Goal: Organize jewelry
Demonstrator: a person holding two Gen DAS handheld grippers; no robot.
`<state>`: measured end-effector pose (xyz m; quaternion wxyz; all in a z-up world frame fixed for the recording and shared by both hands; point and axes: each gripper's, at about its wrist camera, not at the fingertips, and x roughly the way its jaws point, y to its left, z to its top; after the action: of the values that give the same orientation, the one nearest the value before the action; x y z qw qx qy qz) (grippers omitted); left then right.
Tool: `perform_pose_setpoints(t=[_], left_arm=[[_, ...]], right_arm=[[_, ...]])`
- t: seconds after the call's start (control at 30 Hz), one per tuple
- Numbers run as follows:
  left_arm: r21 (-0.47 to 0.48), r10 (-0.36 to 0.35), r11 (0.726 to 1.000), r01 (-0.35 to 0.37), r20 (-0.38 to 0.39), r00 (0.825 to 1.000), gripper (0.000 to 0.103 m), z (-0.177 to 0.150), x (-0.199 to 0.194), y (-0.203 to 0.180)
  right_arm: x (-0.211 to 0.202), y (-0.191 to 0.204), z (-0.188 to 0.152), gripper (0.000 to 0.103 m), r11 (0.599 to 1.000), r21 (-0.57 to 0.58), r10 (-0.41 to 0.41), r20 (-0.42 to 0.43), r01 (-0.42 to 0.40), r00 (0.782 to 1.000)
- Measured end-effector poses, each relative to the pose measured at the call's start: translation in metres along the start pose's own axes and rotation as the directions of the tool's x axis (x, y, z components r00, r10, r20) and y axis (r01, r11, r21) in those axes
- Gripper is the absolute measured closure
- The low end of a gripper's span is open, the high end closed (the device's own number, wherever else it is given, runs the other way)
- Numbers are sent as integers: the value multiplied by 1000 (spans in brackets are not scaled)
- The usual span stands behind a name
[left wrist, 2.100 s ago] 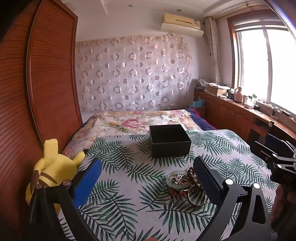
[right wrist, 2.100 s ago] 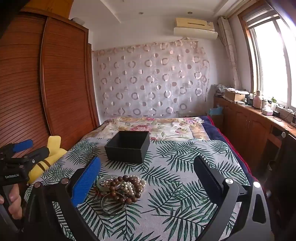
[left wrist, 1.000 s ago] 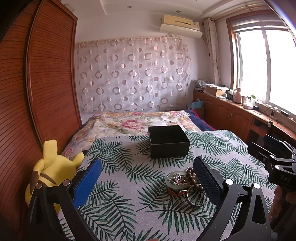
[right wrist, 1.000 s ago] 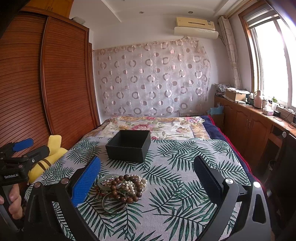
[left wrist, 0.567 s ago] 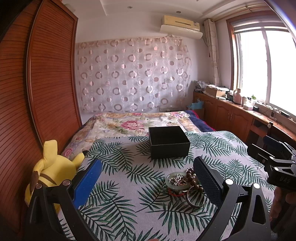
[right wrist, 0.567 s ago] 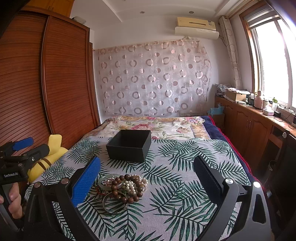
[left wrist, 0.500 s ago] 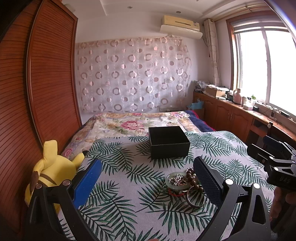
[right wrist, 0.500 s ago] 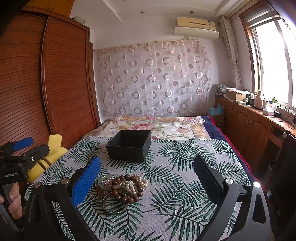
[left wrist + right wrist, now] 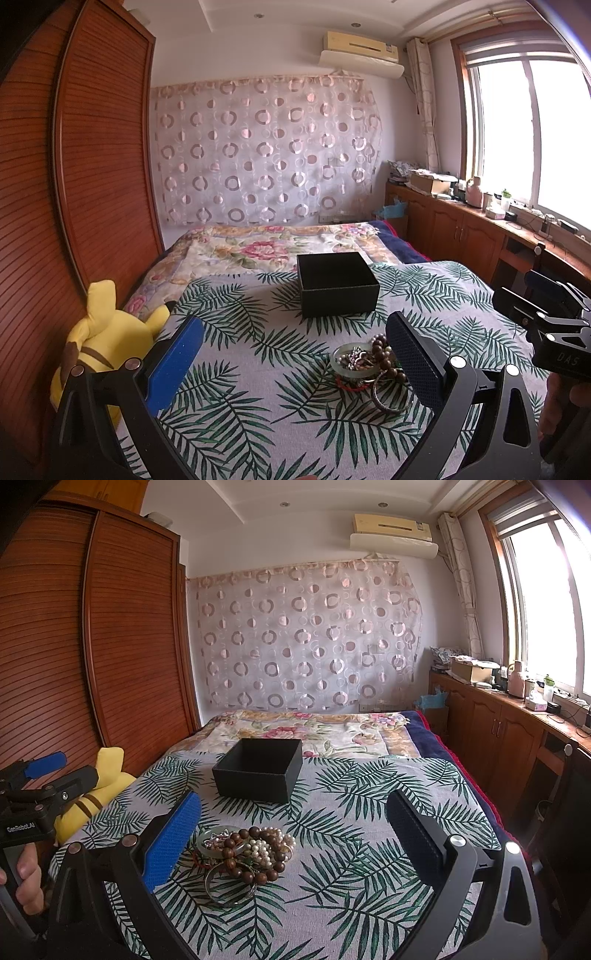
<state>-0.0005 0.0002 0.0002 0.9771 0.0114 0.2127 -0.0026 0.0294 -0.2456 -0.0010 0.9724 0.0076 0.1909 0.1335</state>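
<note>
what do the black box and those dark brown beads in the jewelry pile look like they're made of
The black box looks like matte paperboard: thin straight walls, a faintly textured skin, no shine. The dark brown beads look like polished wood: round and warm brown with soft highlights, though resin can't be ruled out.
</note>
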Motion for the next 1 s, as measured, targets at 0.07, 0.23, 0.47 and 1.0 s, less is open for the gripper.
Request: perform_pose_setpoints(t=[0.07, 0.23, 0.47, 1.0], left_arm=[[0, -1, 1000, 1, 0, 1000, 7, 0, 0, 0], [0, 0, 1000, 0, 1, 1000, 8, 0, 0, 0], [0, -1, 1000, 1, 2, 1000, 7, 0, 0, 0], [3, -19, 1000, 19, -41, 999, 7, 0, 7, -1]], right_arm=[[0, 0, 0, 2, 1000, 0, -1, 0, 1, 1000], [0, -1, 0, 2, 1000, 1, 1, 0, -1, 1000], [0, -3, 0, 2, 1000, 0, 0, 0, 0, 1000], [4, -8, -5, 2, 1000, -9, 13, -20, -13, 1000]])
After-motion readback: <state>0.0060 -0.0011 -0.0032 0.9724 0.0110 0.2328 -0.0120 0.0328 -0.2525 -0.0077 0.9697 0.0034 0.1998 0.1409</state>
